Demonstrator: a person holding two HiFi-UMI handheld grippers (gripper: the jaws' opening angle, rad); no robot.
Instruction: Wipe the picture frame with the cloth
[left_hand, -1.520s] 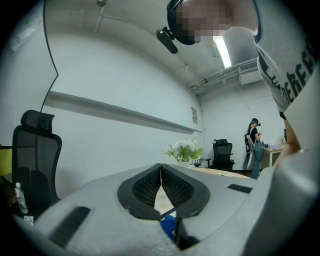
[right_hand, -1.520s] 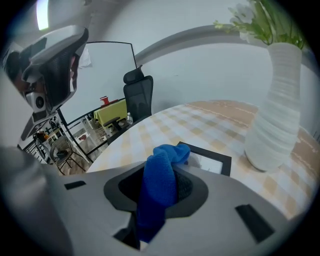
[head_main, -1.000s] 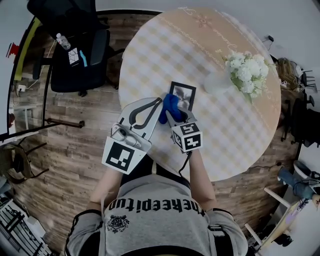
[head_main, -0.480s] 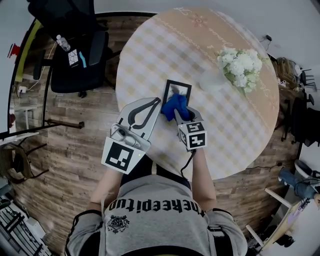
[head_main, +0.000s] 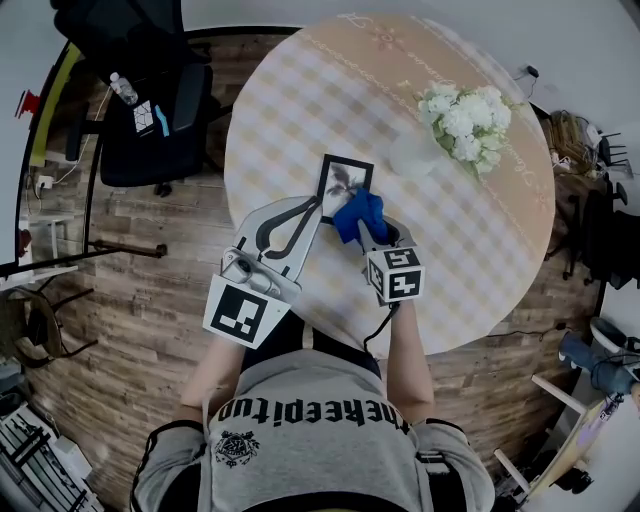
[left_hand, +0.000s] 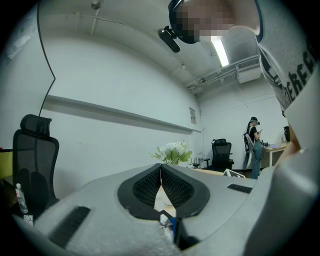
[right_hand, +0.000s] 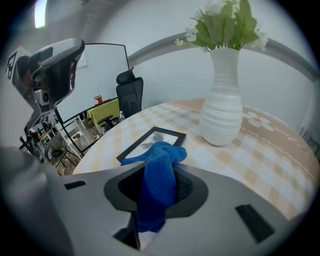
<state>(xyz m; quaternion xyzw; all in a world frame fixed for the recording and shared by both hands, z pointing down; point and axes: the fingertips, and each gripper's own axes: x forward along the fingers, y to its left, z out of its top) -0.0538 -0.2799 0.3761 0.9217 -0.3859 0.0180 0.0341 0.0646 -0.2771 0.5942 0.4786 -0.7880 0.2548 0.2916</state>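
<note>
Checked table (head_main: 300, 100): vase (head_main: 410, 155) near picture frame (head_main: 343, 180); cloth (head_main: 360, 215) overlapping its corner.

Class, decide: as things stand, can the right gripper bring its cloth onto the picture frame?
Probably yes. The right gripper is shut on the blue cloth, right at the near edge of the picture frame lying flat on the table. Nothing stands between them; the vase is off to the side.

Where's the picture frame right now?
Head view: the picture frame lies flat on the table, just beyond the cloth in the right gripper, left of the vase.
</note>
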